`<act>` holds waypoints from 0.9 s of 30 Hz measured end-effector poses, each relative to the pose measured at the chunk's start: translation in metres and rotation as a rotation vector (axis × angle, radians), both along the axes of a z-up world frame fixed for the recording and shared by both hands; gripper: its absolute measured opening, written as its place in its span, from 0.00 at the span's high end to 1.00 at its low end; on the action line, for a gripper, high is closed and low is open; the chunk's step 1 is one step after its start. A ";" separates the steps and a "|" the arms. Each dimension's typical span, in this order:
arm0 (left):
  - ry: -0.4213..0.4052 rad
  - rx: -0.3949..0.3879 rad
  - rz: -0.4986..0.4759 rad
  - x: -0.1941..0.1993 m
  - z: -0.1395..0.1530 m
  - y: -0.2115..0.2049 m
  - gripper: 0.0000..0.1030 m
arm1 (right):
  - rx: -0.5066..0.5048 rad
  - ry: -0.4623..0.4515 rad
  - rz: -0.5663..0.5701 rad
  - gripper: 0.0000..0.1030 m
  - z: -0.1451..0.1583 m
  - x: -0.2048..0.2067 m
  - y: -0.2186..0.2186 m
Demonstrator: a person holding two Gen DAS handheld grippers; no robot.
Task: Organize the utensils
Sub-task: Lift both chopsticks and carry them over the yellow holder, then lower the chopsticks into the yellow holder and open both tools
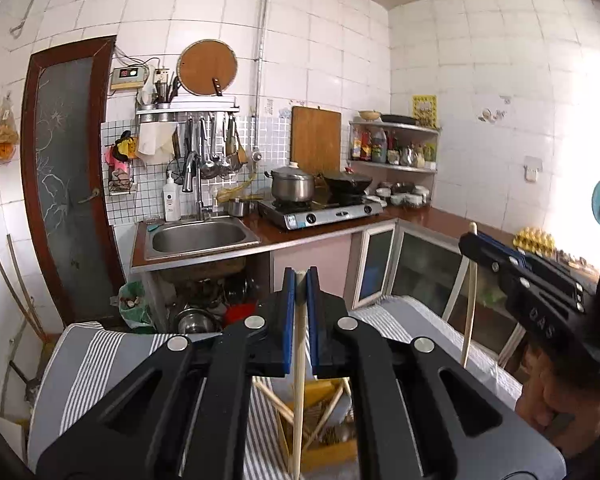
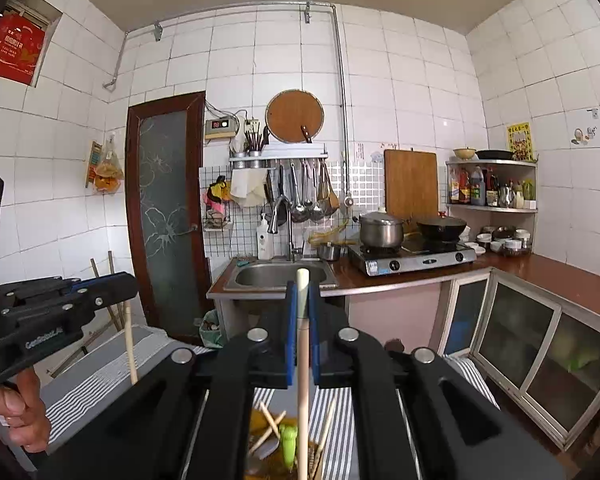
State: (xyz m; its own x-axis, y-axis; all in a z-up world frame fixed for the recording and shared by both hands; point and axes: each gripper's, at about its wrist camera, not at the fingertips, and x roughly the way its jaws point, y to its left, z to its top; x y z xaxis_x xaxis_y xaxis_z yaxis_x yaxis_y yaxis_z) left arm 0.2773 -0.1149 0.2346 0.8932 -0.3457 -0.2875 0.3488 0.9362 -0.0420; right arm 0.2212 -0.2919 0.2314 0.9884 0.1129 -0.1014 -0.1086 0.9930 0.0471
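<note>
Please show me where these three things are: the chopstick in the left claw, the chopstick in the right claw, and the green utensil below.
left chopstick (image 1: 299, 344), left wrist view, shaft below the pads
right chopstick (image 2: 302, 292), right wrist view, upper end between the pads
green utensil (image 2: 289, 442), right wrist view, its handle

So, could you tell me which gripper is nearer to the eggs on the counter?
Right. The right gripper is over on the same side as the eggs, while the left gripper sits further left of them.
</note>
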 end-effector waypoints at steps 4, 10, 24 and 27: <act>0.016 -0.044 -0.022 0.022 -0.001 -0.001 0.96 | 0.014 -0.015 0.009 0.95 -0.003 0.016 0.001; 0.007 -0.032 -0.010 0.039 -0.010 -0.010 0.96 | 0.027 -0.026 0.036 0.95 -0.015 0.033 0.001; 0.012 -0.057 -0.024 0.066 -0.040 -0.020 0.96 | 0.025 -0.027 0.055 0.95 -0.043 0.062 0.012; 0.021 -0.048 -0.021 0.070 -0.049 -0.020 0.96 | 0.033 -0.017 0.057 0.95 -0.050 0.067 0.011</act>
